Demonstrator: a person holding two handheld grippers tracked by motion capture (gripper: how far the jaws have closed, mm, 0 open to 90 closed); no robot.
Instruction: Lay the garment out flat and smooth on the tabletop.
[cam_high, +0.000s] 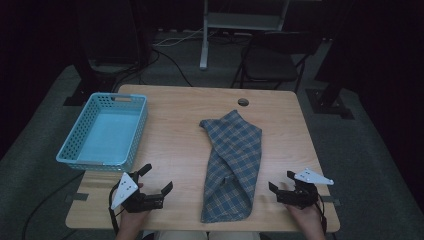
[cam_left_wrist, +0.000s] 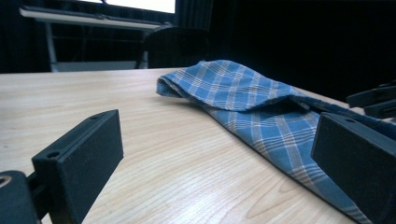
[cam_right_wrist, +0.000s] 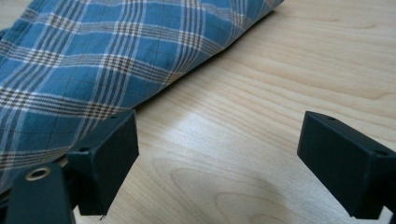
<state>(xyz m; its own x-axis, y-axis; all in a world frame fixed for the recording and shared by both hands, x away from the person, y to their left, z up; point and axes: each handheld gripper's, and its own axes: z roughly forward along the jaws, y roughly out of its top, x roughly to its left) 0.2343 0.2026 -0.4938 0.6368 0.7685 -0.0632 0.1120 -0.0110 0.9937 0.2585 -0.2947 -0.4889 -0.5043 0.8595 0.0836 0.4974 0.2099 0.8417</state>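
A blue plaid cloth (cam_high: 233, 165), folded into a long narrow strip, lies flat on the wooden surface (cam_high: 175, 130) slightly right of centre, running from the near edge toward the far side; its far end is folded over into a rounded flap, and its near end reaches almost to the surface's front edge. In the left gripper view the cloth (cam_left_wrist: 243, 98) stretches diagonally across the surface, its folded end raised a little. In the right gripper view the cloth (cam_right_wrist: 102, 60) covers the upper left, its edge passing just beside the left jaw. The left gripper (cam_high: 157, 179), held in the person's hand at the near left, rests low over the surface well to the left of the cloth, jaws spread wide with nothing between them but bare wood. The right gripper (cam_high: 281, 181), at the near right, sits just beside the cloth's right edge, jaws likewise spread apart and holding nothing. A light blue perforated basket (cam_high: 75, 145) stands at the left edge of the surface, well apart from the cloth. A round cable hole (cam_high: 243, 102) lies near the far edge. Beyond the surface stand a dark chair (cam_high: 272, 60) and a white frame (cam_high: 205, 35) on grey floor.
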